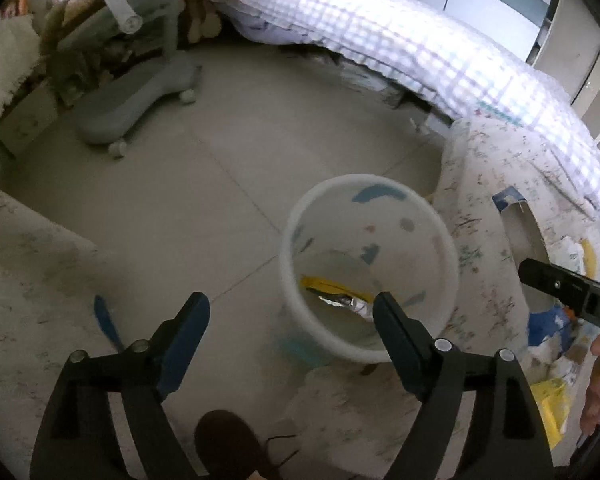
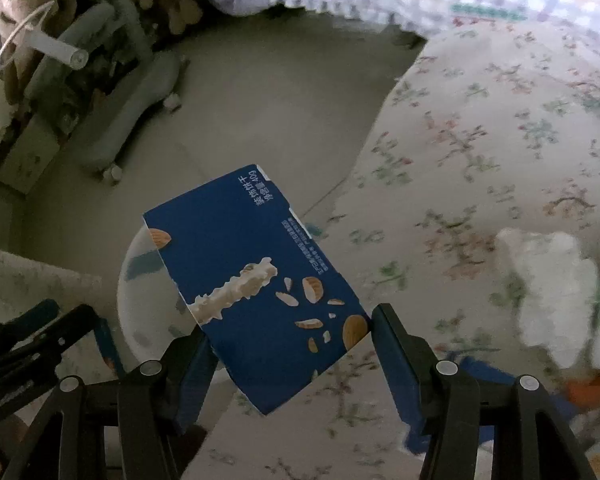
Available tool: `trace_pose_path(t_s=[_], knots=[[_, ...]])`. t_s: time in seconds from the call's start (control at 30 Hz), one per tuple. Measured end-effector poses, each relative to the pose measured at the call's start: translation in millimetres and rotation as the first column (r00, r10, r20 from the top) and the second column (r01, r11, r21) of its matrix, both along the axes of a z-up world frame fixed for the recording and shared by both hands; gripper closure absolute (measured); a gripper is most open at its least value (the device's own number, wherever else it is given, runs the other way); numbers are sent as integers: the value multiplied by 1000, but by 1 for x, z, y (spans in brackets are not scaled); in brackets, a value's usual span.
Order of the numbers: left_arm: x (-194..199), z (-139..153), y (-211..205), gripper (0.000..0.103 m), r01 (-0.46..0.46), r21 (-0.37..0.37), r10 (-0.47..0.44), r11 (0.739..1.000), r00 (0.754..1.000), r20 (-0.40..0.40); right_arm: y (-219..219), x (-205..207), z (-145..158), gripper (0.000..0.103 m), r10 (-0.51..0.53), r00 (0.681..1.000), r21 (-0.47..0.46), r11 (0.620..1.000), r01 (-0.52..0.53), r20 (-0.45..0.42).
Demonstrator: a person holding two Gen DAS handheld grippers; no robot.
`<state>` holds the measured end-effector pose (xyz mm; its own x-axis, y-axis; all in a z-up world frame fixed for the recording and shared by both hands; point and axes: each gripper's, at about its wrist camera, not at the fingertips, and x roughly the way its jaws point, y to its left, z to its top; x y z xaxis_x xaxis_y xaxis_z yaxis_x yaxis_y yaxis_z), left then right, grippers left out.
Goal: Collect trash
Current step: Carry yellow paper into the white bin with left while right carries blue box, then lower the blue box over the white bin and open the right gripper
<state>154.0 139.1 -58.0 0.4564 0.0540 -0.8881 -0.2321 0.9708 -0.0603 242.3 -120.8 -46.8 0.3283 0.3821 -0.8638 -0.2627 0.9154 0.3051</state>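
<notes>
Ahead of the left gripper (image 1: 291, 310), spread and empty, the white bin (image 1: 370, 264) stands on bare floor (image 1: 204, 200), a yellow wrapper (image 1: 332, 285) inside. Only the right wrist view shows the right gripper (image 2: 290, 334) pinching a blue box (image 2: 256, 280) beside the bin's rim.

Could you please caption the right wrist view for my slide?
Right tool holds a blue snack box above the white bin.

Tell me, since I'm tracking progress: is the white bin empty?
Not empty. The white bin stands upright on the floor, and a yellow and silver wrapper lies at its bottom.
</notes>
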Motion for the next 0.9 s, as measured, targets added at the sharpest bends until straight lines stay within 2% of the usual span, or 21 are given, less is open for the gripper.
trace_pose_path(t_s=[0.2,0.53,0.6,0.67,0.9], knots=[[-12,-3,17,13,-12,32,12,999,1000,-2,27,-2,-13,38,16,1000,-21,1000,-17,-21],[-19,-5,28,13,-21,43,21,999,1000,-3,59,-1,-29,38,31,999,-39,999,-32,-23],[-19,-5,28,12,-22,39,22,999,1000,-4,61,1,-30,35,39,999,-21,999,-39,-15],[-20,-4,28,10,-21,37,21,999,1000,-3,62,3,-30,20,36,999,-13,999,-37,-13],[-27,-1,16,5,12,16,-12,1000,1000,-8,55,-6,-9,20,37,999,-33,999,-36,35]])
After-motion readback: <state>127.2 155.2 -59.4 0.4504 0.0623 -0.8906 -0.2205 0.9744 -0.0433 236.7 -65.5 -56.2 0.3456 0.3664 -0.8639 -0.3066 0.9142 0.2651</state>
